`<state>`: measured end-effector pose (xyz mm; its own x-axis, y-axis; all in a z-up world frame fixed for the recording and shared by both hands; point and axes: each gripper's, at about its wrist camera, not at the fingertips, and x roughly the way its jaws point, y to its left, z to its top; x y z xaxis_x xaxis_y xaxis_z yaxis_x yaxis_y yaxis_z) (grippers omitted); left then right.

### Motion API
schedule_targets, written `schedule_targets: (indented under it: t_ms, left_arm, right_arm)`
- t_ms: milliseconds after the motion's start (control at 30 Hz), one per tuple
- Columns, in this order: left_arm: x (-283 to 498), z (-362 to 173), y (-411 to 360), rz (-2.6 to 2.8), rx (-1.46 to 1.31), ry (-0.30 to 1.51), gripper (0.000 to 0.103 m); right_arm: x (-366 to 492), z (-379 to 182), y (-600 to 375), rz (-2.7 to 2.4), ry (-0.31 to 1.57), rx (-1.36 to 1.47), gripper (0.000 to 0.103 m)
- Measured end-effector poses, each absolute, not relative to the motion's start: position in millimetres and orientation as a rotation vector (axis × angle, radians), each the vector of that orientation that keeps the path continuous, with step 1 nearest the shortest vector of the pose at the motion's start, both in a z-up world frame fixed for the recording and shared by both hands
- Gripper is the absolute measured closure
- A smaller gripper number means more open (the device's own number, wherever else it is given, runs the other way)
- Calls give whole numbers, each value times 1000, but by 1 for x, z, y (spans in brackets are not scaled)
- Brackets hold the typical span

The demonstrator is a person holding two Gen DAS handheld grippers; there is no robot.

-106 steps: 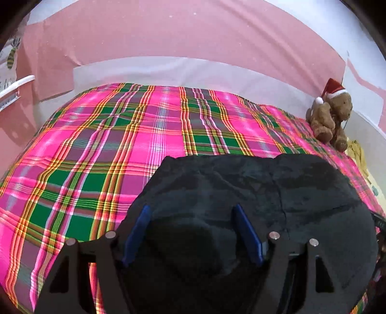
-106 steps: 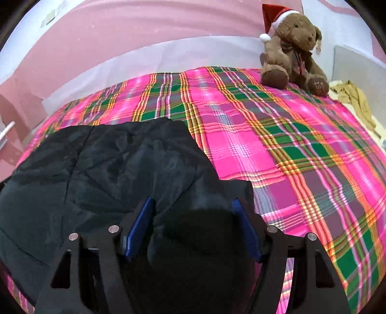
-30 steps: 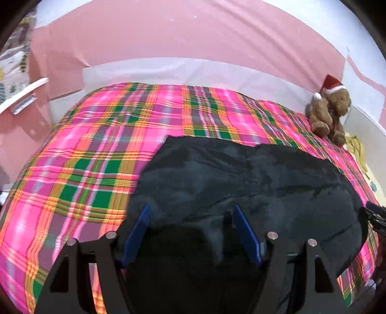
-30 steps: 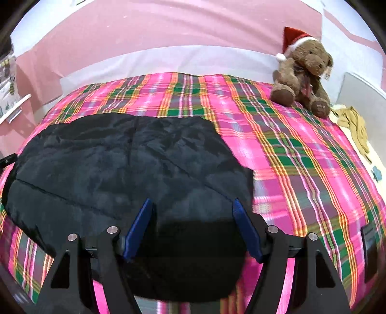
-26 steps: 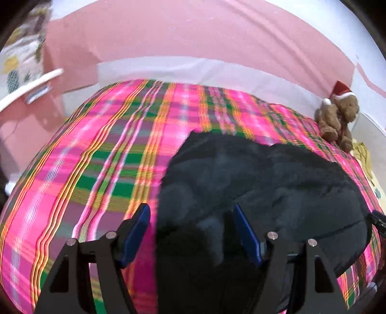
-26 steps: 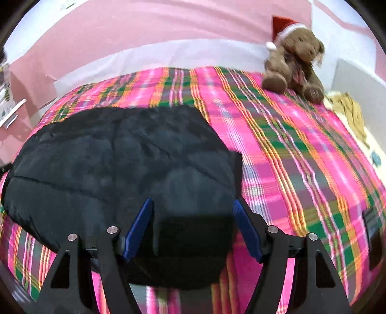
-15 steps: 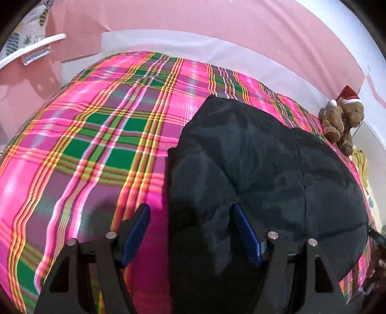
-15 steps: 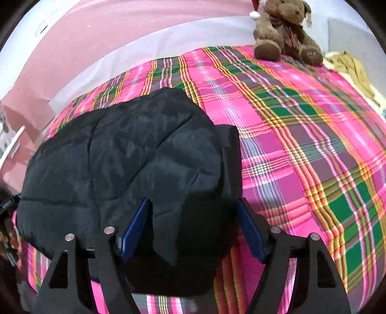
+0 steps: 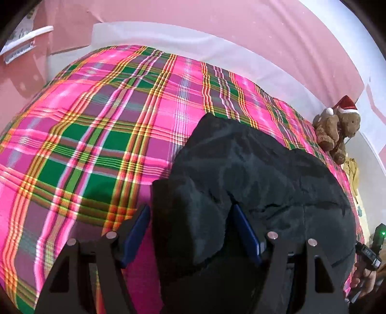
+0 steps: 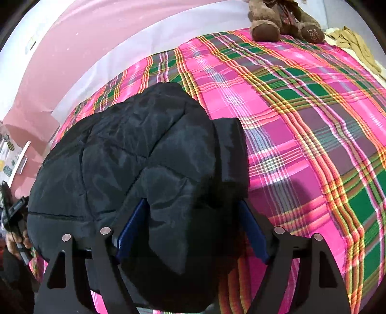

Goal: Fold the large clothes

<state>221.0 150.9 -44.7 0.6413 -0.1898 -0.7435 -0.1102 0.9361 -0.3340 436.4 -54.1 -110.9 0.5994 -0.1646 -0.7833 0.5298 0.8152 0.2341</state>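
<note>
A black padded jacket [image 9: 260,183] lies folded on the pink plaid bed cover [image 9: 101,135]. My left gripper [image 9: 190,217] is open with its blue pads [image 9: 137,227] wide apart, astride the jacket's left near corner. In the right wrist view the jacket [image 10: 135,154] fills the left half of the plaid cover [image 10: 301,116]. My right gripper [image 10: 193,217] is open, its blue pads [image 10: 131,224] either side of the jacket's right near corner. Whether either grips fabric is hidden.
A brown teddy bear in a Santa hat [image 9: 337,128] sits at the bed's far right corner, also in the right wrist view [image 10: 282,21]. Yellow cloth [image 10: 354,43] lies beside it. A pink wall and white bed edge [image 9: 193,43] lie beyond. The other hand-held gripper shows at far right [image 9: 371,251].
Both grippers have swung outward and lowered toward the jacket's near corners. The jacket sits more to the right in the left view and more to the left in the right view.
</note>
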Motion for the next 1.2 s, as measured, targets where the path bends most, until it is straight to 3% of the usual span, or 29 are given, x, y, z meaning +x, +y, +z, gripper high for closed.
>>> schedule_targets:
  t_ms: [300, 733, 1000, 1167, 1200]
  left_arm:
    - [186, -70, 156, -97, -465, 874, 29]
    - [236, -61, 159, -185, -436, 986, 26]
    - [226, -88, 163, -230, -551, 962, 21]
    - [235, -87, 151, -202, -498, 967, 17]
    - [234, -87, 150, -199, -500, 960, 17]
  right_arm:
    - [423, -122, -61, -368, 827, 553, 23]
    - [447, -133, -82, -289, 868, 617, 20]
    - [456, -140, -89, -248, 867, 647, 18]
    - [471, -144, -94, -236, 867, 642, 19]
    - [471, -144, -94, -231, 867, 640, 24]
